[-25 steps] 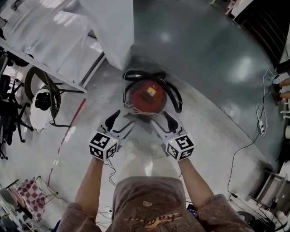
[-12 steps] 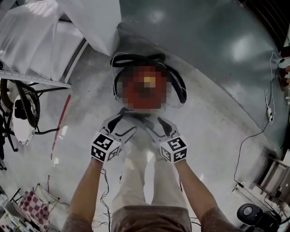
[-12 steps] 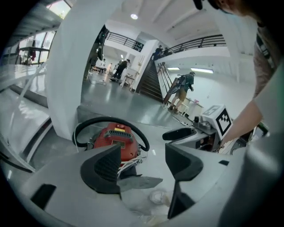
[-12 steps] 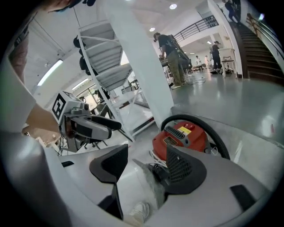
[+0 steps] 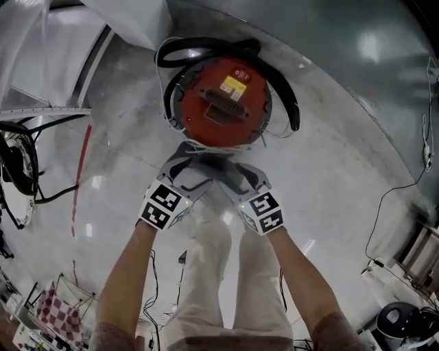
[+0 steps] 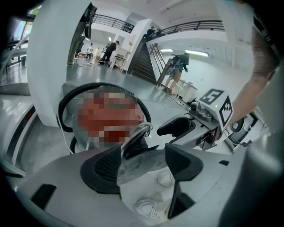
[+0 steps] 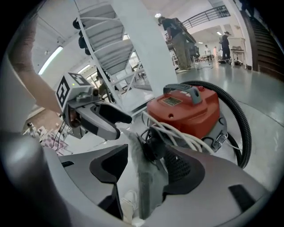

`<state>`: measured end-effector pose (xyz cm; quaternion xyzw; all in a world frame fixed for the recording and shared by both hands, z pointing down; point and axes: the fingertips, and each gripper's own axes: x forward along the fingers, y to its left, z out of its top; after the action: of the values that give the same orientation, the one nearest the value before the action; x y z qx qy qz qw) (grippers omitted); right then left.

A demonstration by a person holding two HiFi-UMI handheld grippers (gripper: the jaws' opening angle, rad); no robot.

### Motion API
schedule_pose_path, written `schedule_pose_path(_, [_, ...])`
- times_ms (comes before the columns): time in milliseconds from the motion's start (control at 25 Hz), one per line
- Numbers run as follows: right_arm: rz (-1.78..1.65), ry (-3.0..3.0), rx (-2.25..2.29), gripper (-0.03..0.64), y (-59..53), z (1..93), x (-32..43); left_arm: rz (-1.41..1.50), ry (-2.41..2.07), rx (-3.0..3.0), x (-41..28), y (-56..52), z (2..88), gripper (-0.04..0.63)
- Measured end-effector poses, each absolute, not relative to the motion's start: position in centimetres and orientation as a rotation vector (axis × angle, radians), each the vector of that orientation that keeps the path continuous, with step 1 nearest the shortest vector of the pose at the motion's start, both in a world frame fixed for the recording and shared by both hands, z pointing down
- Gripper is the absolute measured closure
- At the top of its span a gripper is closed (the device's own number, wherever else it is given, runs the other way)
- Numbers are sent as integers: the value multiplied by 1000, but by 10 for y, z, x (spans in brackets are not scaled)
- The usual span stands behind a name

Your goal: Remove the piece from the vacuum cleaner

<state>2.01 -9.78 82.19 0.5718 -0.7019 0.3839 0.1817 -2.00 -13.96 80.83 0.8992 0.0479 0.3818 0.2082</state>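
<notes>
A round red vacuum cleaner (image 5: 219,103) stands on the floor with a black hose (image 5: 282,96) curled round it. At its near edge, both grippers meet on a flat grey piece (image 5: 208,166). My left gripper (image 5: 190,166) holds it from the left, the right gripper (image 5: 232,169) from the right. In the left gripper view the grey piece (image 6: 144,160) spans the gap between the jaws, with a black part and white cable (image 6: 141,129) at its far end. In the right gripper view the piece (image 7: 148,177) stands edge-on between the jaws, before the red vacuum cleaner (image 7: 186,111).
A white stair structure (image 5: 130,20) rises behind the vacuum at top left. A black chair (image 5: 17,164) stands at the left and a red floor line (image 5: 81,178) runs nearby. Thin cables (image 5: 398,199) cross the floor at the right. The person's legs (image 5: 219,274) are below the grippers.
The view has closed in on the vacuum cleaner, which now looks larger. Both grippers have drawn together at its near edge on the grey piece.
</notes>
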Motion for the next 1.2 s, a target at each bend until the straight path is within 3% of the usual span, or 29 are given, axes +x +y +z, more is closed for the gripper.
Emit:
schedule_pose_path(360, [1109,-1952,1497,377,-93,866,8,1249,300,2503,-15,-134,850,307])
schedule_pose_path(600, [1119,-1940,1449,393,-95,870,4,1306,358,2509,-10,-134,860,362])
schedule_pose_path(880, [1155,-1948,1458,464,-95,873,2,1350,428,2486,-7,-129,867,394])
schedule_pose_path(1200, [1160,-1936,1468,486,-95,873,1,1345,392,2454,-9,-128,868,413])
